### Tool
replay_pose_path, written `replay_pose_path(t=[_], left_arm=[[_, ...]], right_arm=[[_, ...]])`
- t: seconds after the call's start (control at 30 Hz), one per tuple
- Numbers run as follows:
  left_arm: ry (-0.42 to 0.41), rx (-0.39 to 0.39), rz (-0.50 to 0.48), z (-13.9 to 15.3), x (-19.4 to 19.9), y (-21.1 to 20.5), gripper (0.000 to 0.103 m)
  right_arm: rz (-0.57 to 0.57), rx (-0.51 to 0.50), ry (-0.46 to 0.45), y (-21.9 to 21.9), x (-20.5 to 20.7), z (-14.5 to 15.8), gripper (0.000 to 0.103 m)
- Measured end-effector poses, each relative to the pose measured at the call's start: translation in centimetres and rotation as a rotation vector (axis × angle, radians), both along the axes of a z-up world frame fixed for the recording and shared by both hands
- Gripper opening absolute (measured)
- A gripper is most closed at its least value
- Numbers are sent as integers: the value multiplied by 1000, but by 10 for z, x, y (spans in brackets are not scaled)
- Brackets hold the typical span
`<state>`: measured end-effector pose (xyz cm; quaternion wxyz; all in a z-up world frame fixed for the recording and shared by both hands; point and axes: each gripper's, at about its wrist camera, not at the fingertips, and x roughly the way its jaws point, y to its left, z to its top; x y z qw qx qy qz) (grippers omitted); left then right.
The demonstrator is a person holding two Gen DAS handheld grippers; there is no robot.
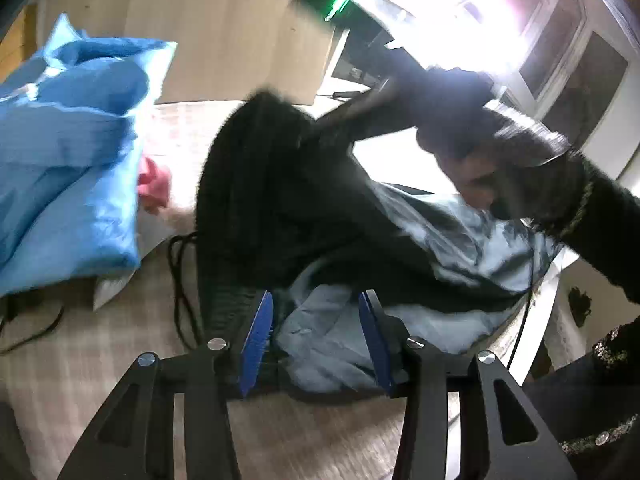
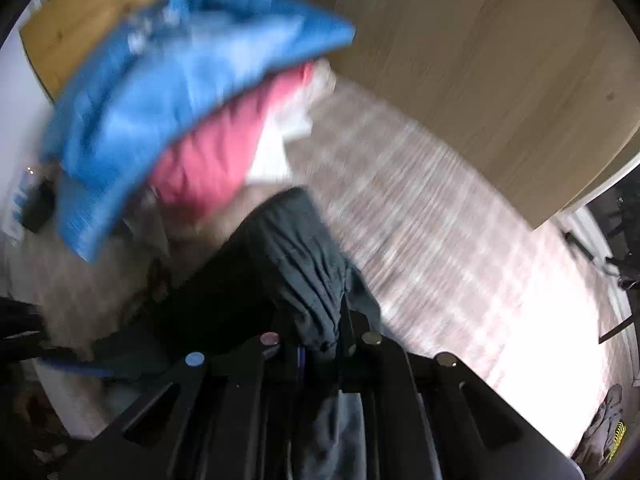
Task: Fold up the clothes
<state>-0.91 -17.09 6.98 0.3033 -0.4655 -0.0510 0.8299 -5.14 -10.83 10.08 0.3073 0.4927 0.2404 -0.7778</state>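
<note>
Nearest to me, my left gripper stands with its blue pads apart, a fold of the dark garment with its pale blue-grey lining lying between them; I cannot tell whether the pads press on it. My right gripper is clamped tight on a bunched fold of that same dark garment, cloth squeezed between the fingers and trailing down between the black arms. The garment lies heaped on the pale checked bedcover, black ribbed side up on its left, lining showing on its right. Just left of the garment a thin black cord loops over the cover. Beyond the garment's far right edge, a dark-sleeved arm comes in; the view there is blurred. Further left of the garment sits a blue bundle, with a pink cloth and something white tucked under it. Behind the garment, past the bedcover, stands a light wooden panel. Right-wrist view is motion-blurred.
</note>
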Motion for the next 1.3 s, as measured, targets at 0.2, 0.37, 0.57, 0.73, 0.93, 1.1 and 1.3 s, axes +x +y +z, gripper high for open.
replay_pose_path(t=[0.2, 0.37, 0.57, 0.73, 0.93, 1.1, 1.3], left_arm=[[-22, -63, 44, -29, -41, 12, 36], [-44, -173, 177, -35, -43, -14, 18], [-35, -182, 201, -3, 30, -75, 42], [-50, -210, 235, 2, 69, -101, 43], [-8, -177, 157, 9, 64, -73, 43], [44, -182, 28, 10, 28, -21, 44], [41, -253, -113, -2, -9, 14, 44]], right_arm=[[59, -110, 41, 13, 17, 66, 9], [128, -138, -51, 4, 41, 60, 9], [146, -130, -147, -10, 69, 9, 10], [202, -61, -324, -46, 93, -66, 35], [118, -213, -394, 1, 92, -28, 40], [-60, -306, -253, 133, 94, 20, 66], [-172, -117, -254, 215, 146, -44, 66]])
